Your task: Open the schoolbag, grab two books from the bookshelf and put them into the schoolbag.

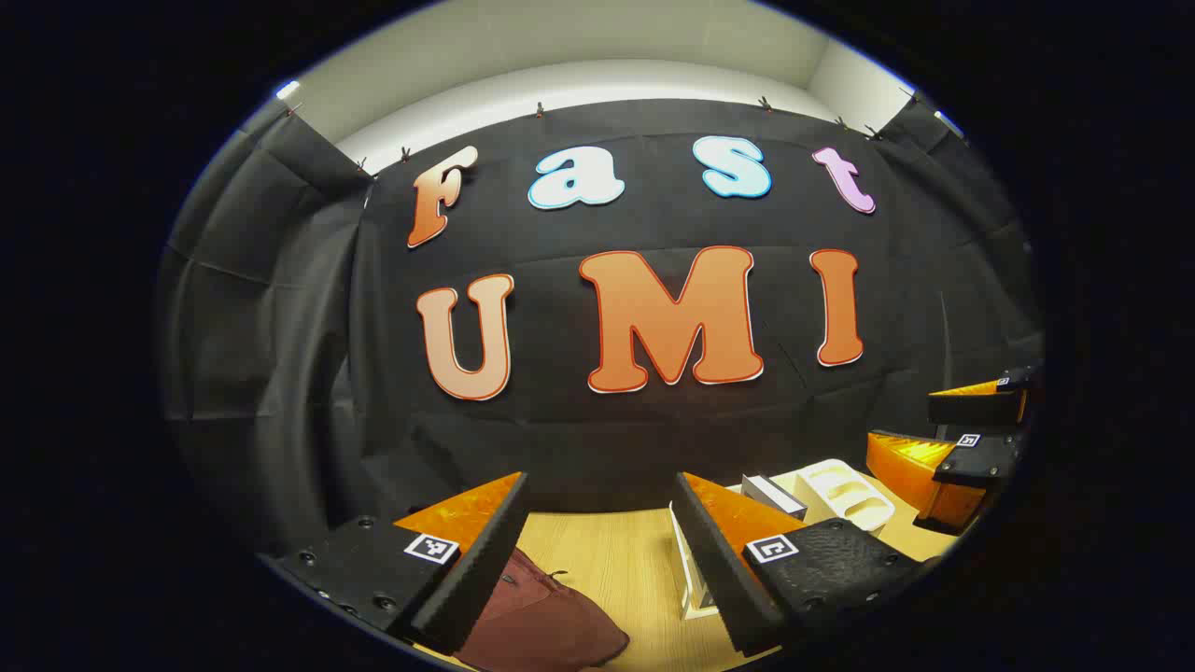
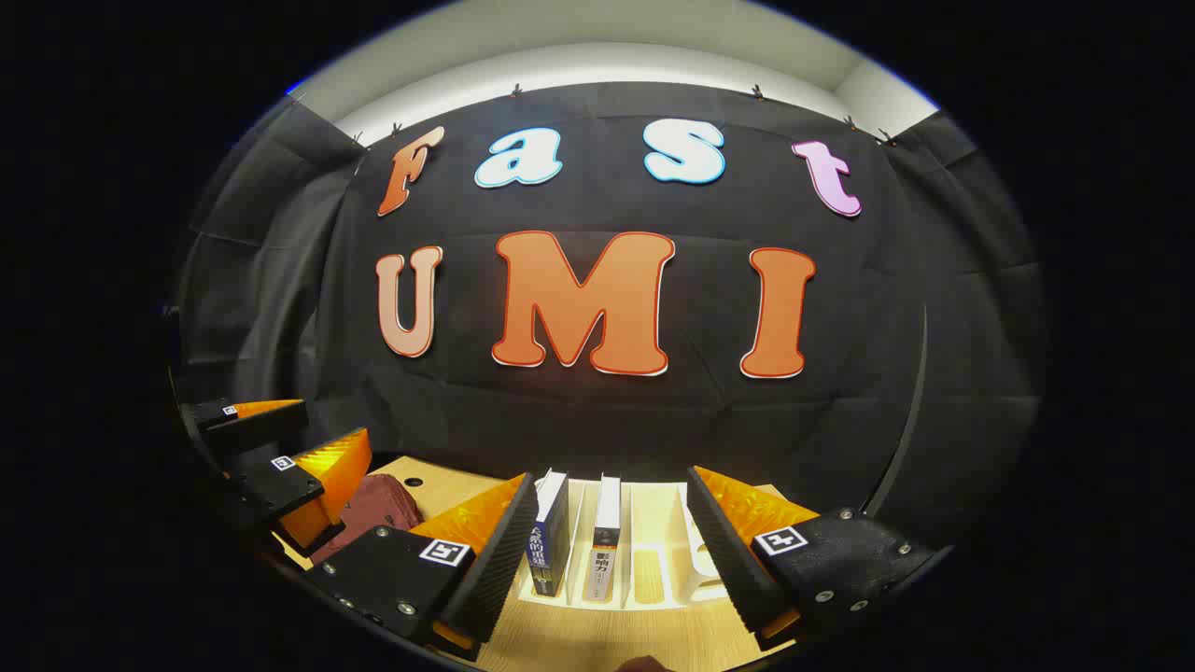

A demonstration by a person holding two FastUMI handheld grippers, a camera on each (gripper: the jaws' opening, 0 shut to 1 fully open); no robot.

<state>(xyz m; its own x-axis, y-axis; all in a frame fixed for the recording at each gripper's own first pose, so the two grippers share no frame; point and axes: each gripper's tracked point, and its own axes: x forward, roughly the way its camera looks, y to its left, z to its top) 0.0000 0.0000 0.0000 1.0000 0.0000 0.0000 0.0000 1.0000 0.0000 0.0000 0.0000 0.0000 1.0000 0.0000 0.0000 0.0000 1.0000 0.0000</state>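
Observation:
A dark red schoolbag (image 1: 537, 621) lies on the wooden table, low between my left gripper's (image 1: 597, 551) fingers, which stand open and hold nothing. The same schoolbag (image 2: 373, 509) shows at the left of the right gripper view. A white bookshelf (image 2: 653, 555) stands ahead of my right gripper (image 2: 611, 551), which is open and empty. Two books stand upright in the rack: a dark-spined book (image 2: 549, 537) and a lighter book (image 2: 605, 541) beside it. The bookshelf (image 1: 836, 495) also appears at the right of the left gripper view, beside the right gripper (image 1: 971, 439). The left gripper (image 2: 275, 448) hangs above the bag.
The wooden table (image 1: 607, 560) runs back to the black cloth wall. Bare wood lies between the bag and the rack. The rack's right-hand slots (image 2: 695, 560) hold no books.

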